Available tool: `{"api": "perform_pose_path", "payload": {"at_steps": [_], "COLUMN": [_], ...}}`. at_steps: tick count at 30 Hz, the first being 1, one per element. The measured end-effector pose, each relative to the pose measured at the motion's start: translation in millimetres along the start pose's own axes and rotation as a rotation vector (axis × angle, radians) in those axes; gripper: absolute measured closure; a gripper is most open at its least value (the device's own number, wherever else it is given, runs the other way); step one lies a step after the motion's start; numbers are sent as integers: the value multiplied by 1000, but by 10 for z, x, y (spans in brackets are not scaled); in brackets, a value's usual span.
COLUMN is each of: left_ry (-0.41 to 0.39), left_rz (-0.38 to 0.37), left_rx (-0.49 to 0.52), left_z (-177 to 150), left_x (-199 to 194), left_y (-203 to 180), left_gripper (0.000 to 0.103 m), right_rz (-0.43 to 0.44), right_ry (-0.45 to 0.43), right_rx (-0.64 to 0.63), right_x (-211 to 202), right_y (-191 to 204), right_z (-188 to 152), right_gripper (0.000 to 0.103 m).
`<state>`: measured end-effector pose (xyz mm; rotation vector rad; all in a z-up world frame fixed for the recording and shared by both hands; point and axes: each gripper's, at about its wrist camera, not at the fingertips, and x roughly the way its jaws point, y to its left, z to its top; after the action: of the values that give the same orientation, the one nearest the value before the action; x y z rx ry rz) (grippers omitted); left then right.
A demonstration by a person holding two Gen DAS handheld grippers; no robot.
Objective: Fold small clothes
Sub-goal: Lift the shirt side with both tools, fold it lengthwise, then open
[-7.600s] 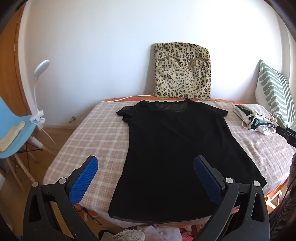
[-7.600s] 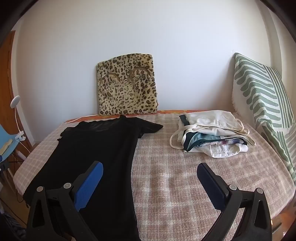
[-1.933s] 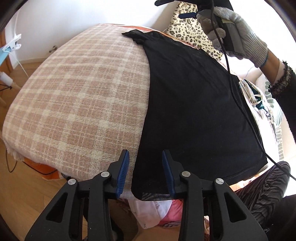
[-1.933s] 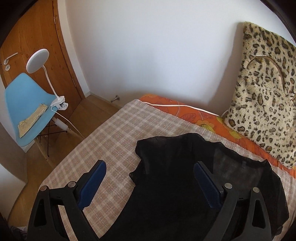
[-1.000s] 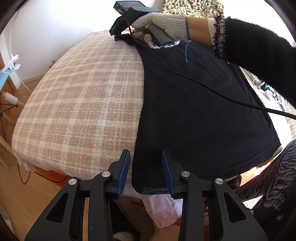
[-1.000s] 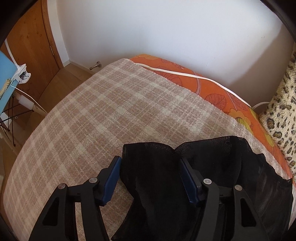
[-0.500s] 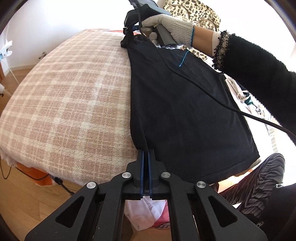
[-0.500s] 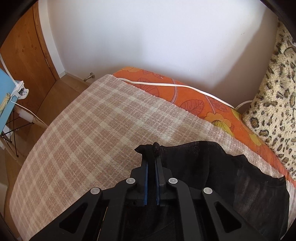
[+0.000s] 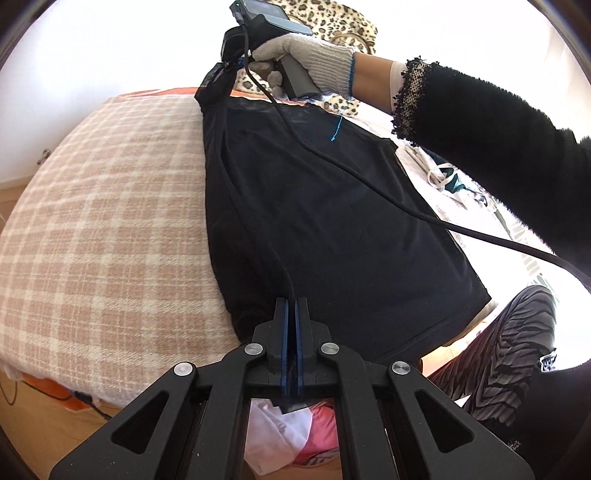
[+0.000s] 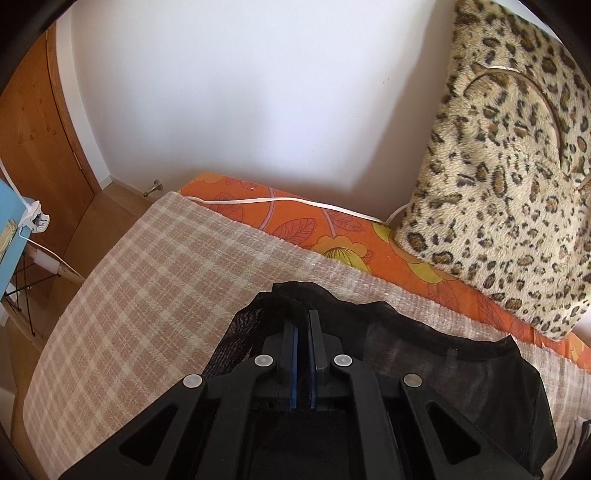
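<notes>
Bright daylight floods my views; the white wall (image 9: 110,55) glares blown-out, edges bend fisheye-round, corners vignette black.

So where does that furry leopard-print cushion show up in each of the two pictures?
Left wrist view: the furry leopard-print cushion peeks out at the top centre, mostly hidden behind the gloved hand.
Right wrist view: it fills the upper right, leaning against the wall.
Shared landmark: the black T-shirt.
</notes>
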<state>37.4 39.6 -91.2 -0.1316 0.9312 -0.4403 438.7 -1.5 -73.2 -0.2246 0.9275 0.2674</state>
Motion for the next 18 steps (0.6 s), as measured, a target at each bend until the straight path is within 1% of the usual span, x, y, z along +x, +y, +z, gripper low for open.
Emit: {"api": "perform_pose_path", "payload": {"at_steps": [4,9,14,18], "left_ry": [6,27,64,92], "left_rz": [-23,-47,-74,-92], "left_rx": [58,111,153,176], "left_z": [60,105,92,74], "left_x": [83,206,351,457], "left_y": [-196,-386,-559,-660], "left_gripper": [101,101,101,101], "right_rz": [-24,-72,-96,-103], "right_ry": [-13,-2,23,47], "right_rx": [35,60,110,121], "right_x": [-104,-139,-69,28], "right_y": [-293,-636,-928,-1026], "right_z": [-71,-215,-365,-482], "right_gripper": [101,101,101,101]}}
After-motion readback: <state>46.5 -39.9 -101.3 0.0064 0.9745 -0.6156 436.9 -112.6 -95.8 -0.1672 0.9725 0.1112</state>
